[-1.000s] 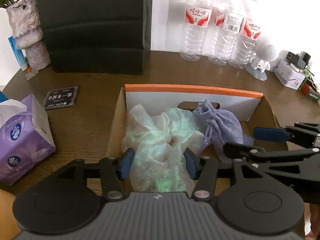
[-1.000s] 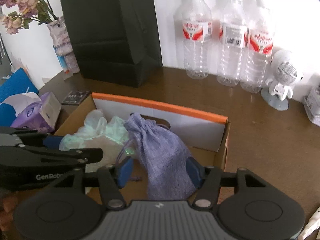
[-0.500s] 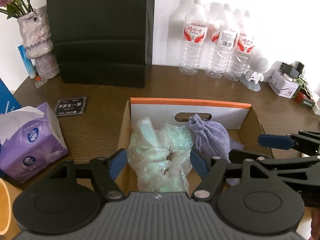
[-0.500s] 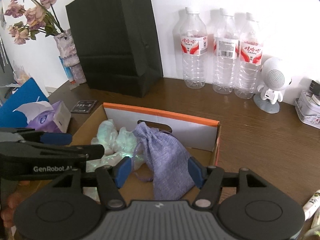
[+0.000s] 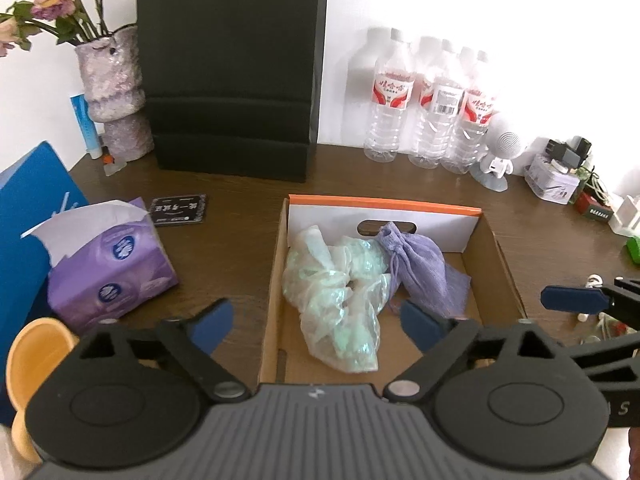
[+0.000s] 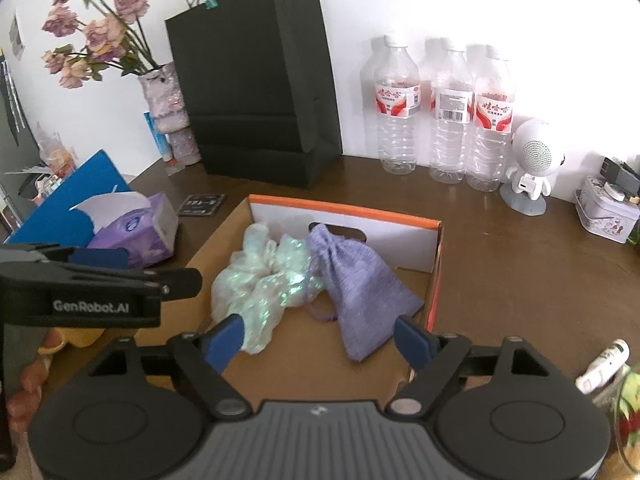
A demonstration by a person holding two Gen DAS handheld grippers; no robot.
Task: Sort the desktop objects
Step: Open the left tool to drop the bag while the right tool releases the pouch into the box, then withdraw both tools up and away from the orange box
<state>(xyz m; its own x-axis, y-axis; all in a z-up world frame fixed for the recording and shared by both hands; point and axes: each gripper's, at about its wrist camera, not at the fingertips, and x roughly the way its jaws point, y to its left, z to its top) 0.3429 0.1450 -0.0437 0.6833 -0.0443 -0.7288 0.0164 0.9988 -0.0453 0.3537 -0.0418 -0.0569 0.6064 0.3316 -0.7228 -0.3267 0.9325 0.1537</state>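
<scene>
On the left of the desk, a purple tissue pack (image 5: 108, 268) lies beside a blue box (image 5: 28, 216) that the frame cuts off. At centre is an open cardboard box (image 5: 504, 264) with an orange-edged back wall. Inside it lie a crumpled iridescent plastic bag (image 5: 340, 300) and, touching it on the right, a lilac drawstring pouch (image 6: 352, 280).

A second ago each gripper had its fingers close around one of these. Now the left gripper (image 5: 316, 322) and the right gripper (image 6: 320, 338) have pulled back above the box, their jaws opening wide and empty. Both items look dropped in, so this sorting step seems done.

A white tube (image 6: 602, 364) at the right edge is partly cut off, and small things near the right side are too blurred to name.
</scene>
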